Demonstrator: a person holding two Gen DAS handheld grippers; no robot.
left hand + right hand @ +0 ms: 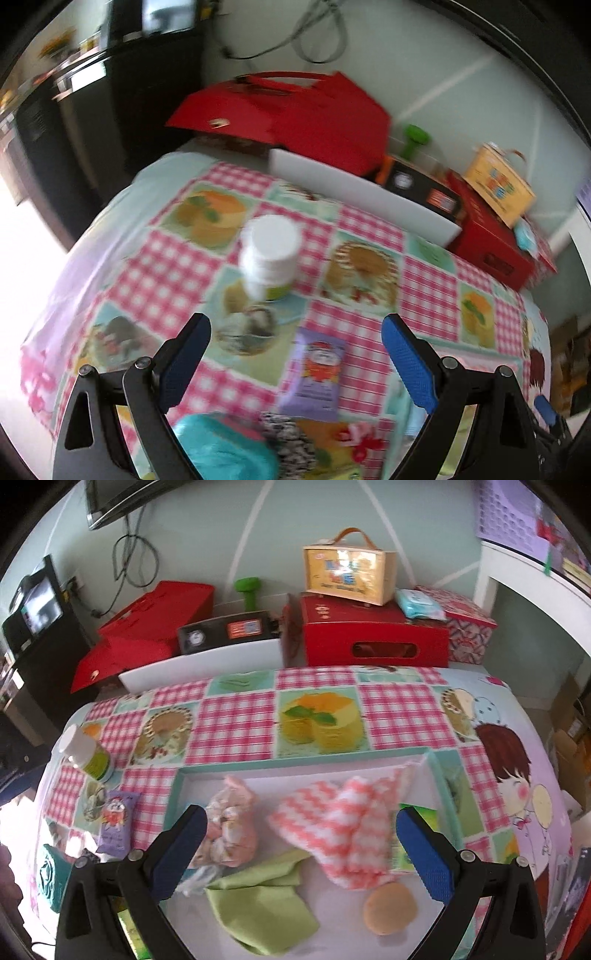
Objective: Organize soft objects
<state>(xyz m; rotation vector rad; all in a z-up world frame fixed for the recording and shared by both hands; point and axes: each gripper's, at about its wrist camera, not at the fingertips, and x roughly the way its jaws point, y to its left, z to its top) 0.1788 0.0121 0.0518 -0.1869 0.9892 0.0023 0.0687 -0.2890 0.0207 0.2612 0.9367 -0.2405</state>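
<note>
In the right wrist view a teal-rimmed white tray (176,786) holds a pink-and-white zigzag cloth (343,819), a green cloth (266,912), a pink bag of small items (231,827) and a tan round sponge (389,908). My right gripper (299,823) is open and empty above the tray. My left gripper (295,332) is open and empty above a purple snack packet (316,376). A teal soft object (225,450) and a black-and-white patterned item (291,439) lie near the bottom edge, between the left fingers.
A white pill bottle (271,254) with a green label stands on the checked tablecloth (428,284), also in the right wrist view (86,753). Red boxes (373,638), a yellow carry case (349,574), a green dumbbell (246,587) and a white board (362,195) line the back.
</note>
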